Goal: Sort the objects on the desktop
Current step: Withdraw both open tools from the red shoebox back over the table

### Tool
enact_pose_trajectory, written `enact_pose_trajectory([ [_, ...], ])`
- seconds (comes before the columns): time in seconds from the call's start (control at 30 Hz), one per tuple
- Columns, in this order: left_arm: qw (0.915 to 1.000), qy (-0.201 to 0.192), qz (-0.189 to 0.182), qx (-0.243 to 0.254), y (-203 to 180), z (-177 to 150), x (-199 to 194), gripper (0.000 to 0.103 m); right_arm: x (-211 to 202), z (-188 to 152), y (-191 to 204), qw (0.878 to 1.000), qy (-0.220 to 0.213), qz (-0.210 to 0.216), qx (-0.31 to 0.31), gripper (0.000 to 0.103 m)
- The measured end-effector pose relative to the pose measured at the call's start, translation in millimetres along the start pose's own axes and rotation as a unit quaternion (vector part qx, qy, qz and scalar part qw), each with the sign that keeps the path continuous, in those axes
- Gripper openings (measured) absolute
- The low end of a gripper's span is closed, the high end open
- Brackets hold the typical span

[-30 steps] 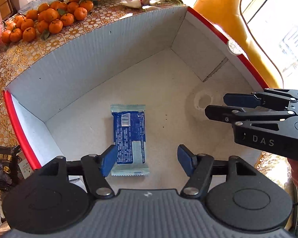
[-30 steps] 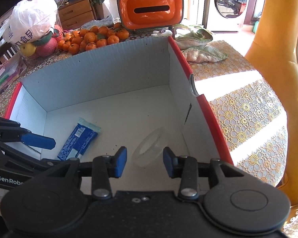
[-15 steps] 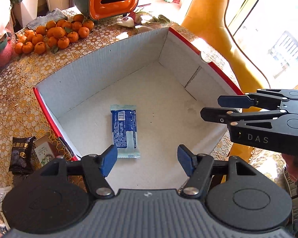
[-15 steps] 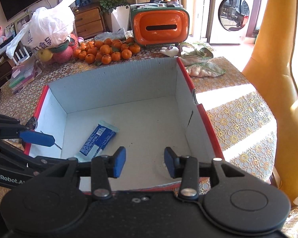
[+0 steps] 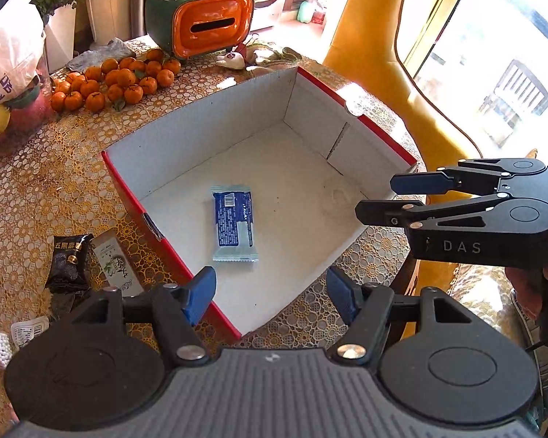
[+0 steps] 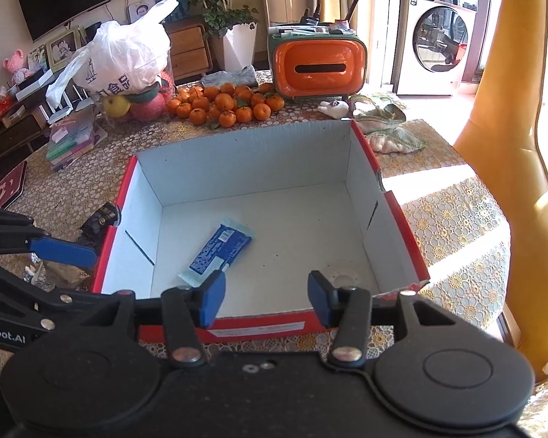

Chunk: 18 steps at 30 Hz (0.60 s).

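Two grippers hang over a cardboard box [image 5: 303, 98] with red outer walls and a white inside, set on a gold-patterned tablecloth [image 5: 47, 182]. Starting at the left: a white plastic bag [image 6: 124, 58] sits at the far left of the table over some larger fruit, and just right of it lies a heap of small oranges [image 6: 224, 104]; nearer, on the cloth just left of the box, there is a black snack packet [image 5: 69, 261] with a pale packet [image 5: 115, 262] touching its right side; the left gripper [image 5: 270, 295] is above the box's near corner, jaws spread and nothing between the blue pads. Moving into the box: a blue wrapped snack bar [image 5: 233, 226] lies flat on the floor, a little left of centre, its long side running near to far in the left wrist view; over to the right of the floor is a clear ring of tape [image 6: 341, 273], faint against the white and hard to make out, lying close to the right wall. At the far edge of the table, beyond the box, stands an orange tissue holder [image 6: 319, 67] with a slot in its face. Now the right side: the right gripper [image 6: 266, 297] is over the near wall; its jaws have just been opening and they stand apart with nothing between them; the tape sits on the floor beyond its right pad. Far right, a yellow curtain [image 6: 511, 116] hangs beside the sunlit table edge.
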<state>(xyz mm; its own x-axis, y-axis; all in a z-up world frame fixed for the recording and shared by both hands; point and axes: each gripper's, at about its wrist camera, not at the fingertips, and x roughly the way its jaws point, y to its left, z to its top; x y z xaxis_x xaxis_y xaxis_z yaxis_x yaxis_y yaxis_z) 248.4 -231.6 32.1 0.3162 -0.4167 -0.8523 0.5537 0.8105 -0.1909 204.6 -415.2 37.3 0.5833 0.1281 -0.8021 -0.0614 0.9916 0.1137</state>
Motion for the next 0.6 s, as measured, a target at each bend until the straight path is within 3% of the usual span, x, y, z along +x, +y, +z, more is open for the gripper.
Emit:
enact_pose_trajectory([
  [0.13,1.0000,-0.009,-0.002,-0.002,1.7,-7.4,-12.4,0.066,-8.7,-4.3,10.8,1.000,-0.009,-0.003,-0.007,0.064],
  [0.27,0.9998,-0.019,-0.003,-0.002,1.6,-17.4,-24.3,0.067,-15.5,-9.3,20.0,1.000,-0.012,-0.004,-0.014,0.069],
  [0.6,0.9988,-0.048,0.002,-0.005,11.2,-46.0,-57.3,0.069,-32.1,-22.3,50.0,0.999,-0.021,-0.001,-0.030,0.071],
])
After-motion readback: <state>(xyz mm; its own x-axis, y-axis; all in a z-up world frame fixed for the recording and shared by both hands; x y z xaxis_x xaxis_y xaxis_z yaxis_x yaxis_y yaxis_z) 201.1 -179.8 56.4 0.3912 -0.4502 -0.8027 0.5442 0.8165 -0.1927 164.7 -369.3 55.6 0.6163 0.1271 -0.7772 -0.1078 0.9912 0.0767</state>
